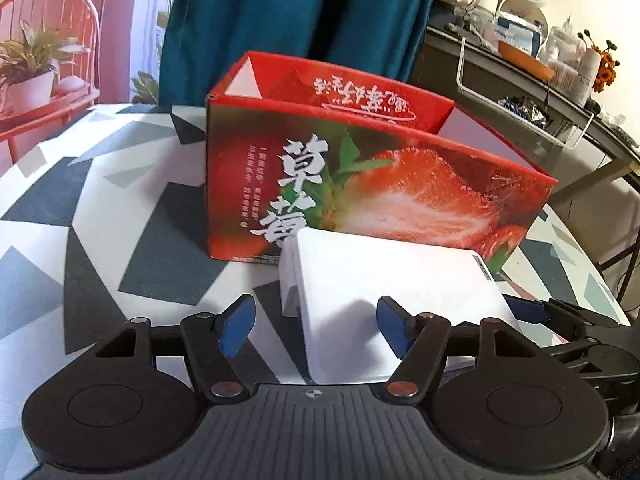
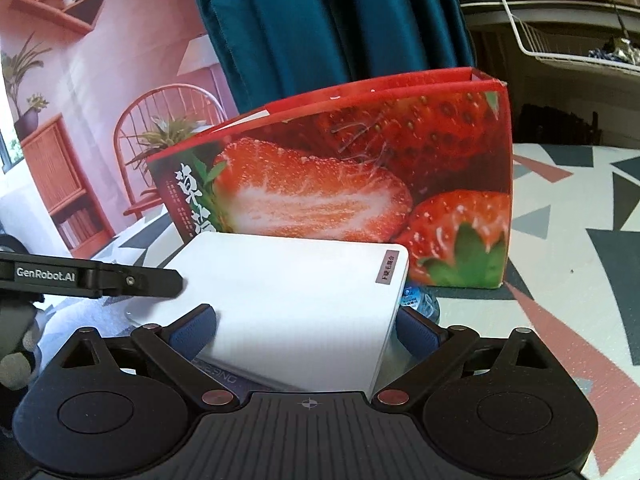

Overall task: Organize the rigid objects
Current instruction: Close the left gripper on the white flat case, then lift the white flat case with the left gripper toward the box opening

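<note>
A flat white box (image 1: pixel 384 280) lies tilted in front of an open red strawberry carton (image 1: pixel 360 184) on the patterned table. My right gripper (image 2: pixel 308 330) is shut on the white box (image 2: pixel 296 300), its blue pads against both side edges; the carton (image 2: pixel 360 184) stands just behind. My left gripper (image 1: pixel 316 328) is open, its blue pads apart, one beside the box's left edge and one over its top face. The right gripper's fingers (image 1: pixel 532 312) show at the box's right side in the left wrist view. A plastic bottle (image 2: pixel 418 300) peeks out beneath the box.
The table (image 1: pixel 100 216) has a grey, white and pink triangle cloth. A teal curtain (image 1: pixel 296 8) hangs behind the carton. A dark side table with a white wire basket (image 1: pixel 532 112) and clutter stands at the right. The left gripper's arm (image 2: pixel 88 276) reaches in from the left.
</note>
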Motion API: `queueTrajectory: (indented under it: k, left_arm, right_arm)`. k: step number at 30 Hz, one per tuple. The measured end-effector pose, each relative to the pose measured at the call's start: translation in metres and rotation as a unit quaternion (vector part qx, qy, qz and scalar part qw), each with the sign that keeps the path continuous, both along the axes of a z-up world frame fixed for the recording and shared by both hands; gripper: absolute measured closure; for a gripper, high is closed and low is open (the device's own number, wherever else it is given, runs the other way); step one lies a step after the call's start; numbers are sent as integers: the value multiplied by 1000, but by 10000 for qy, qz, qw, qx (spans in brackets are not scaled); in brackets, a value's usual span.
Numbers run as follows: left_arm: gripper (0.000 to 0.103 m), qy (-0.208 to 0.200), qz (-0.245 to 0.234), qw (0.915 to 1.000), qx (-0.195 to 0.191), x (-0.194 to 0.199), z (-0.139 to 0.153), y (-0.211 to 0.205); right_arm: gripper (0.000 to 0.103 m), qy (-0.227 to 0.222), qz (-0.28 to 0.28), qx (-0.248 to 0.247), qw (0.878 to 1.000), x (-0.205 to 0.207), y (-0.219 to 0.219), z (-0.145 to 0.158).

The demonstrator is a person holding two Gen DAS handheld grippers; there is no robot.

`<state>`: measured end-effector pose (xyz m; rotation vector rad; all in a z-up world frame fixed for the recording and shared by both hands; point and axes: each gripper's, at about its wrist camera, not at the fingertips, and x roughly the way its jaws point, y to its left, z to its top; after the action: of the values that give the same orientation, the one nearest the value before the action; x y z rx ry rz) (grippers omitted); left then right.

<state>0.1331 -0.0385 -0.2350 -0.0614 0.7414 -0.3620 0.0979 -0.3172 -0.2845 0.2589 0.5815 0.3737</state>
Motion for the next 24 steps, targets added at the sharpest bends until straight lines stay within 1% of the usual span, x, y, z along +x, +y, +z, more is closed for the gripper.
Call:
queueTrajectory:
  k: [7,11,17,24]
  left_arm:
    - [33,267,63,9991,-311,6,-5,-4]
    - [34,328,-153,9989,-289,3,-4,-14]
    - [37,398,-120,9988,-272,2,-3,-14]
    - [40,337,-128,9990,-250,-5,-1,-13]
  right_arm:
    - [10,-30,5,5,10000,0,0,0]
    - [10,-32,40,27,10000,0,0,-1]
    - [10,-42,44,18,10000,-1,0,0]
    - [10,51,23,130,9999,2,-4,-2]
